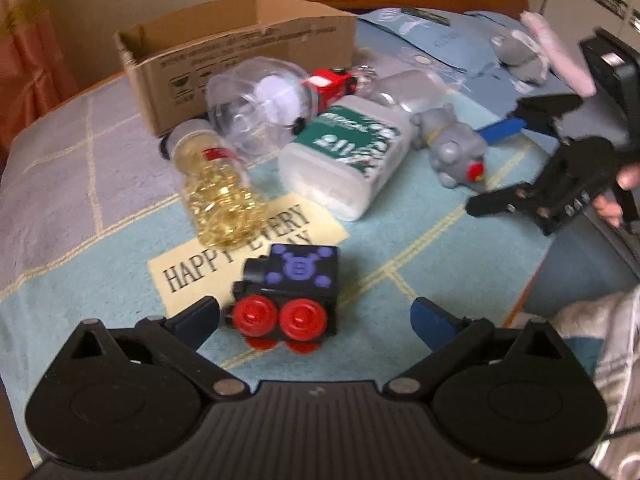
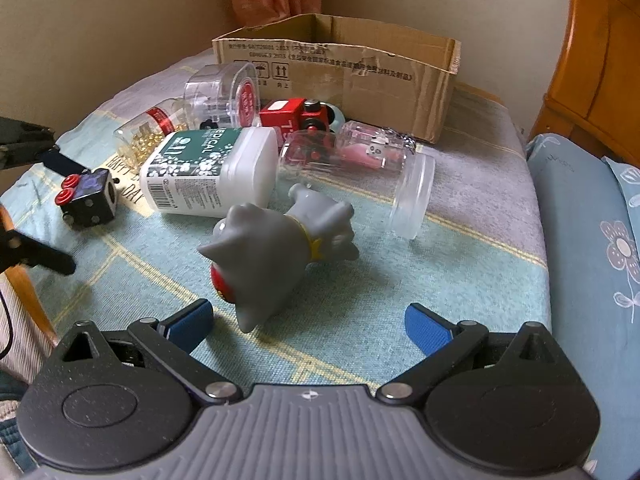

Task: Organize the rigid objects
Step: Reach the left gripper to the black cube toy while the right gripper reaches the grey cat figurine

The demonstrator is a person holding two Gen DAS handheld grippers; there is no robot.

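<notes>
Checked blanket (image 1: 440,248): left claw (image 1: 316,316) spread low around black toy train (image 1: 290,292).

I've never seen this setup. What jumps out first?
A black toy train with red wheels lies right before the open left gripper. A grey figurine lies on its side before the open right gripper. Behind them, bottles crowd against a cardboard box.

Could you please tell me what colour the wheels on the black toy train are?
Red, seen best in the left wrist view, where the black toy train lies on its side.
</notes>
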